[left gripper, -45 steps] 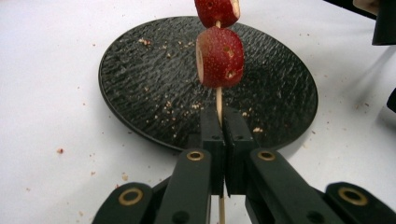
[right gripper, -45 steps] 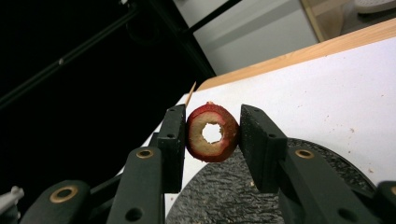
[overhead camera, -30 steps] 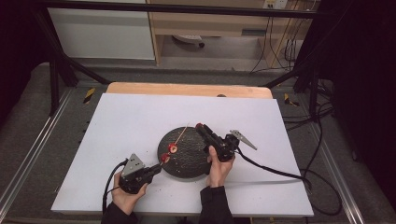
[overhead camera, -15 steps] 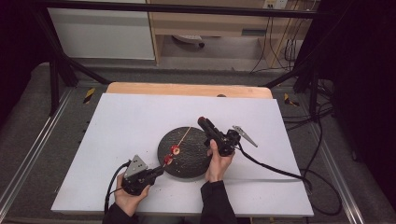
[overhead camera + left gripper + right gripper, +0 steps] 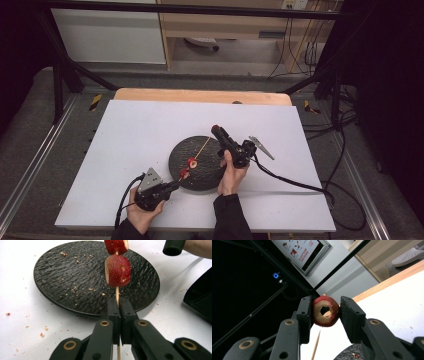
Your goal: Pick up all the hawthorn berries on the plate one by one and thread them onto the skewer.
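From the high view I read the left gripper at the near edge of the round black textured plate, which lies on the white table sheet. Its jaws are clenched on the thin wooden skewer, which slants up and away across the plate. Two red fruit pieces show on the skewer here: the lower red hawthorn-like piece just past the jaws, and the upper red piece a little farther along.

The left gripper view supplies what the high view cannot. The skewer passes straight between the two closed black jaws, with its tail sticking out below them. The lower piece sits apart from the jaws, with bare stick between. The upper piece rides just above it. Fine crumbs lie scattered on the plate and on the sheet.

The right gripper I see in the high view above the far right part of the plate, held off the table and angled up. Its load is only a small red dot there. The right gripper view settles it: the jaws are grasping a third red cored fruit piece, with the bored hole facing the camera. The skewer tip appears below that piece; I cannot tell whether tip and hole are in line.
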Tool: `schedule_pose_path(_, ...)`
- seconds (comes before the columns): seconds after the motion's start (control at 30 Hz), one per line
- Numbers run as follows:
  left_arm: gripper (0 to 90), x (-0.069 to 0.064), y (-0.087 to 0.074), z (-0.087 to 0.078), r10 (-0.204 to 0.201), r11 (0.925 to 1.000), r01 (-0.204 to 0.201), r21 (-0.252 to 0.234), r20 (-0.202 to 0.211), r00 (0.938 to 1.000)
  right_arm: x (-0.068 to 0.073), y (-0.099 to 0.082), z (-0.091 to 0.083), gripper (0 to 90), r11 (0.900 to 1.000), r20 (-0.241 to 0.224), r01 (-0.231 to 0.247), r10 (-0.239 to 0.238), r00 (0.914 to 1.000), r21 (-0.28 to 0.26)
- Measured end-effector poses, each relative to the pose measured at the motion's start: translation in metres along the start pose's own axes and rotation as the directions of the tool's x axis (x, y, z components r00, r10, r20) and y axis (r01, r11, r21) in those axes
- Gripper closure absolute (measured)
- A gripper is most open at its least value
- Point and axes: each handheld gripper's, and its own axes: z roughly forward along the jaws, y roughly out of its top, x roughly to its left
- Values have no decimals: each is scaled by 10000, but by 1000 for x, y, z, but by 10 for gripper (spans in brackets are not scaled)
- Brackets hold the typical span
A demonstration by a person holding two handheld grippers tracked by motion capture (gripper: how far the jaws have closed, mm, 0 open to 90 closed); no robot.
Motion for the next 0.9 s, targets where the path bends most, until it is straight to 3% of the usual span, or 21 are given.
schedule_pose_path(0.9, 880, -10, 2, 8, -210, 9994, 206, -289, -110, 9997, 0, -8, -4, 630, 9998, -234, -208, 207, 9995, -59)
